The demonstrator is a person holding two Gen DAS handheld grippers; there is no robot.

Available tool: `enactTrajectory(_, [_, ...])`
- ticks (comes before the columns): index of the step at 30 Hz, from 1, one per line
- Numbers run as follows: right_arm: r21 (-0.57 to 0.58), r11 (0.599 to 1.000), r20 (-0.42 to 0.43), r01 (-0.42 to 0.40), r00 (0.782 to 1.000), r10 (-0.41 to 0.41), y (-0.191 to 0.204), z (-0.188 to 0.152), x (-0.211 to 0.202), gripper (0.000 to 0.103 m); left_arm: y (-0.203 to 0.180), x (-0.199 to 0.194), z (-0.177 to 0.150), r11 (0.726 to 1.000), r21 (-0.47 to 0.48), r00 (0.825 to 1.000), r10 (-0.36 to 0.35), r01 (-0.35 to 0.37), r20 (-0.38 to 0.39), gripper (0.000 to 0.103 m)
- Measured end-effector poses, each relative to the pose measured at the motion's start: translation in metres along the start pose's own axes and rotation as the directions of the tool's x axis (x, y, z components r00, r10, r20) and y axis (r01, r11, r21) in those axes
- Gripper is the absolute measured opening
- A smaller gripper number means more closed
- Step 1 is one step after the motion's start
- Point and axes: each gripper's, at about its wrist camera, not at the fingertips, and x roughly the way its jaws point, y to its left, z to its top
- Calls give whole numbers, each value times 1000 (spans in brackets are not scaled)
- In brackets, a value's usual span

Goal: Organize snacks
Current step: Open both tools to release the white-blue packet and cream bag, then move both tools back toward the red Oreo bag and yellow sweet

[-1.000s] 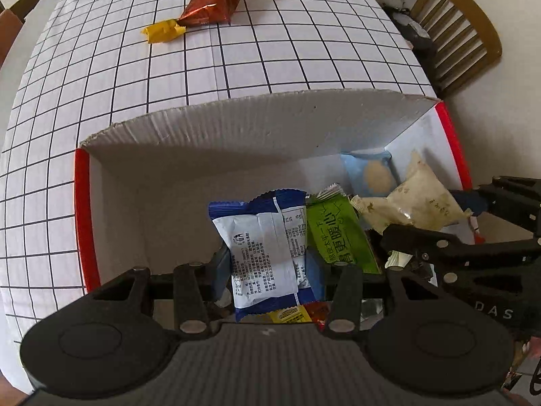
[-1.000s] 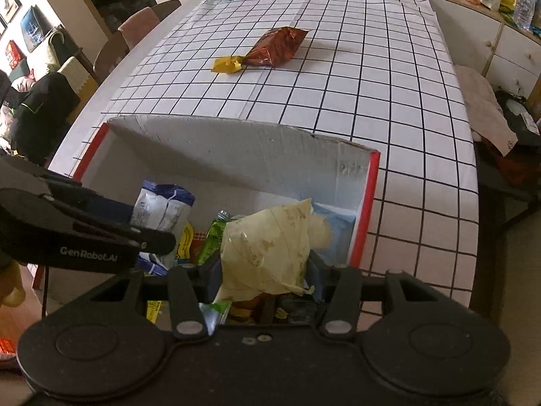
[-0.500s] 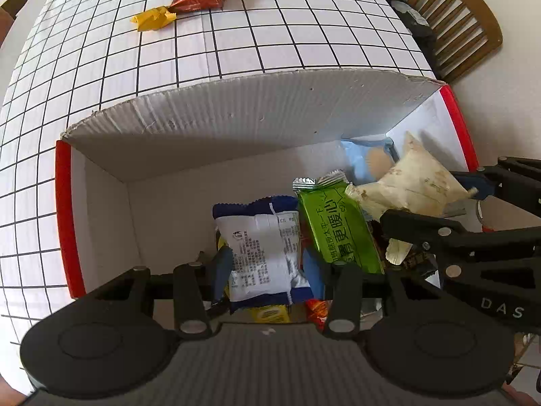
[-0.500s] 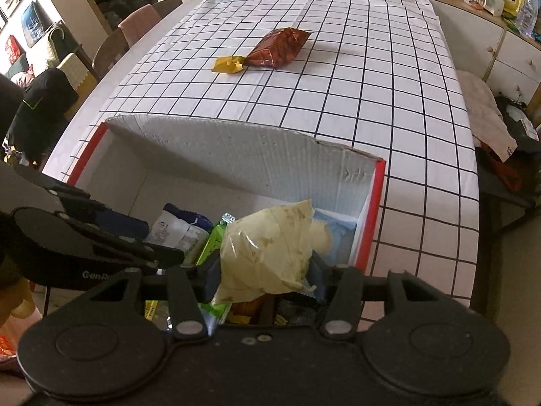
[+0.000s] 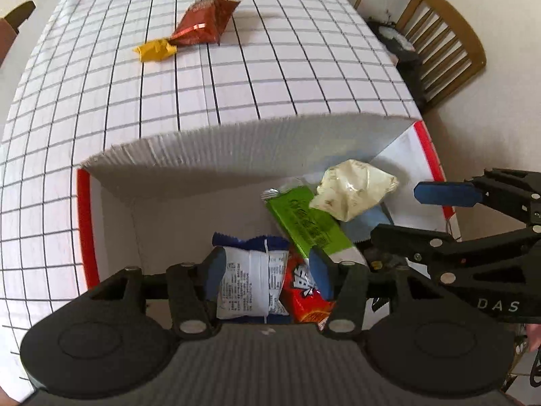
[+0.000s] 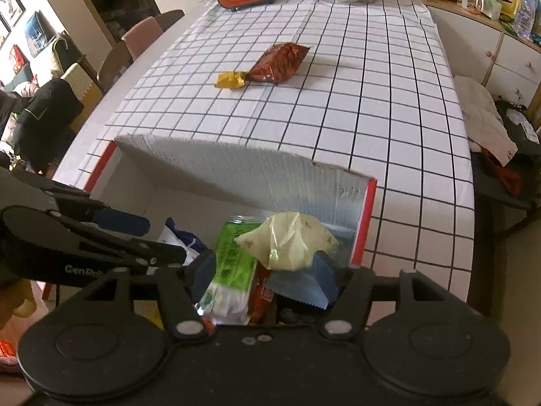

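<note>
Risk first: white corrugated cardboard box with red side edges [image 5: 236, 149] is already a loose heap, and both grippers sit low over it, close together. Left gripper [image 5: 267, 270] has jaws spread, blue-and-white foil snack packet [image 5: 250, 280] lying between the pads with visible slack, so not clamped. Right gripper [image 6: 270, 270] also stands apart; cream crinkled plastic bag [image 6: 287, 240] sits free on top of the pile at 12 o'clock from it. My read: pulling either tool up at an angle could snag a wrapper edge and drag it out, or the two tools could knock each other at the box's right half.

Cream bag looks light and puffy, perched on the green flat foil packet [image 5: 304, 223] and a light-blue packet [image 6: 304, 284]; likely to slide if nudged. Red printed packet [image 5: 304, 294] lies wedged beside the blue-and-white one, touching it.

Still outside the box, on the white black-grid tablecloth [image 6: 372, 101] at 12 o'clock, well apart from it: red-brown foil snack bag [image 6: 277, 64] and small yellow wrapped candy [image 6: 230, 79], touching each other. Candy is small; pinch could miss.
</note>
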Motion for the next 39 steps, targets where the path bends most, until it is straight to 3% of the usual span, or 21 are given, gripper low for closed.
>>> enactTrajectory(11, [9, 1000, 61, -20, 998, 20, -1, 16, -28, 68, -1, -31, 15, 1000, 15, 993, -11, 9, 117, 68])
enactTrajectory(12, [11, 1000, 67, -23, 998, 22, -1, 18, -30, 70, -1, -34, 17, 1000, 14, 991, -14, 12, 130, 70])
enactTrajectory(14, [12, 1000, 89, -24, 996, 22, -2, 22, -36, 82, -1, -41, 19, 1000, 12, 987, -18, 16, 157, 73])
enactTrajectory(21, [9, 1000, 140, -29, 990, 27, 0, 41, -48, 84, 3, -65, 29, 1000, 18, 967, -19, 15, 255, 81])
enactTrajectory(23, [13, 1000, 154, -26, 988, 23, -1, 47, -51, 90, 6, -69, 33, 1000, 14, 962, -17, 13, 273, 83])
enactTrajectory(35, [39, 999, 214, -6, 977, -3, -5, 104, -49, 96, 31, -84, 77, 998, 2, 929, 57, -63, 366, 83])
enactTrajectory(39, [73, 997, 213, -1, 977, -15, -8, 131, -39, 96, 51, -79, 99, 997, -30, 935, 74, -68, 346, 83])
